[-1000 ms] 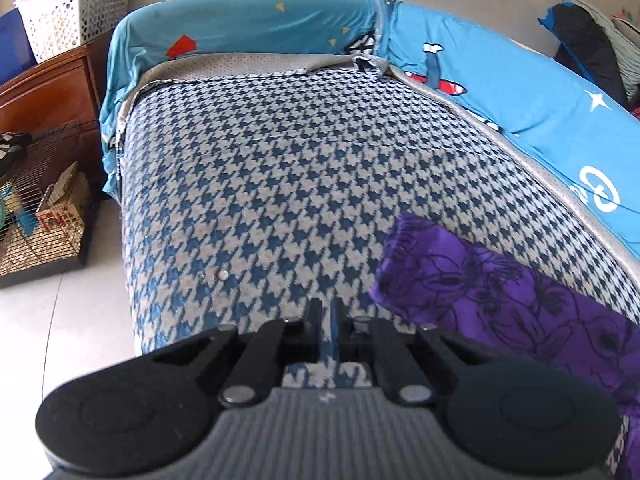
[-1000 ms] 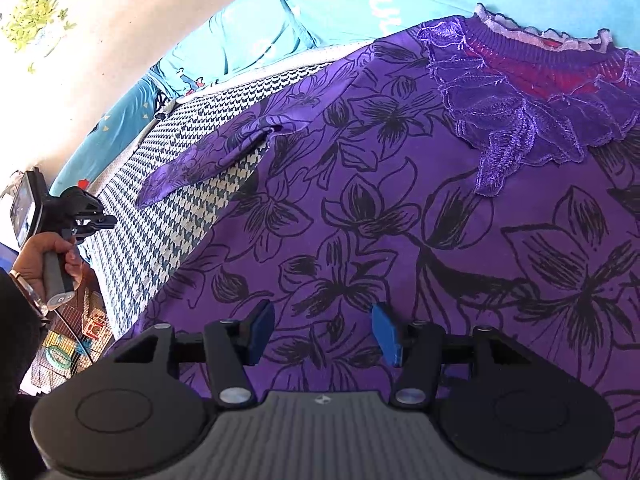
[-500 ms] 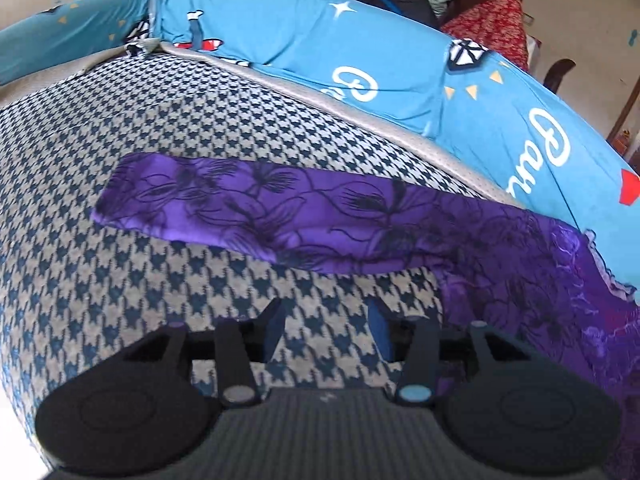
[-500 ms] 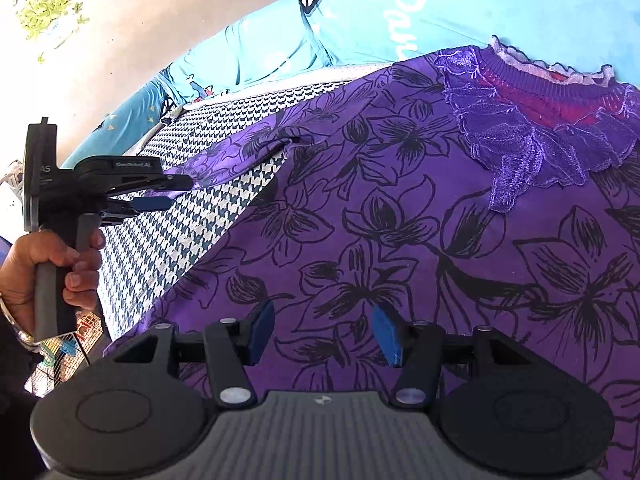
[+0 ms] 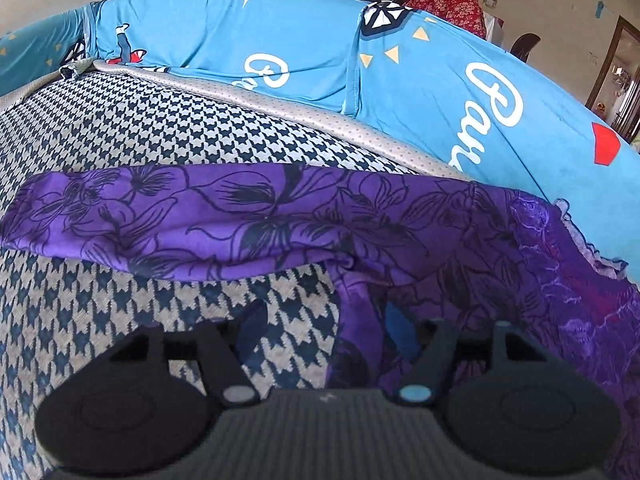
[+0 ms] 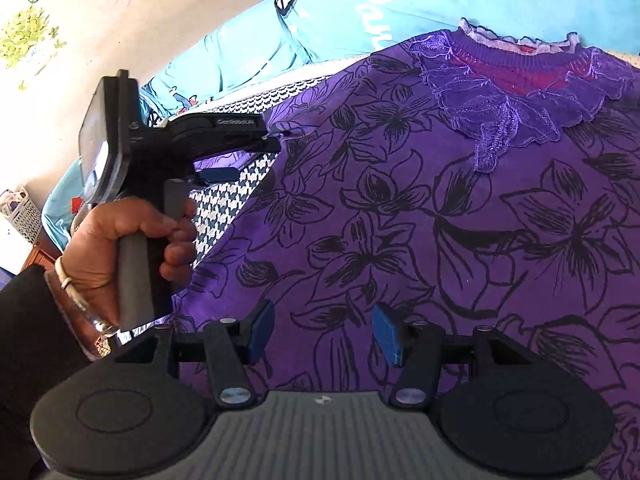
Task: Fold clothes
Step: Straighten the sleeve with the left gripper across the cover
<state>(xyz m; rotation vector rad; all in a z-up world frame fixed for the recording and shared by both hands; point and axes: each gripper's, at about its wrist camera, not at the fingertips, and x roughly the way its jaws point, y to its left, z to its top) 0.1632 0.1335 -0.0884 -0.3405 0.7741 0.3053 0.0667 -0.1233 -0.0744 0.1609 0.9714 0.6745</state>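
A purple top with black flower print (image 6: 460,208) lies flat on the houndstooth sofa seat (image 5: 160,128), its lace collar (image 6: 520,76) toward the backrest. Its left sleeve (image 5: 200,220) stretches out sideways across the seat. My left gripper (image 5: 326,326) is open and low at the armpit, with the garment's side edge between its fingers; it also shows in the right wrist view (image 6: 240,160). My right gripper (image 6: 322,332) is open and empty, hovering over the lower body of the top.
Blue printed cushions (image 5: 400,80) form the sofa backrest behind the top. A white basket (image 6: 20,216) and wooden furniture stand past the sofa's left end. A wall with leaf decals (image 6: 28,28) is behind.
My left gripper opened, swung right from the sofa's end and moved in along the sleeve to the armpit. My right gripper stayed open over the top's body.
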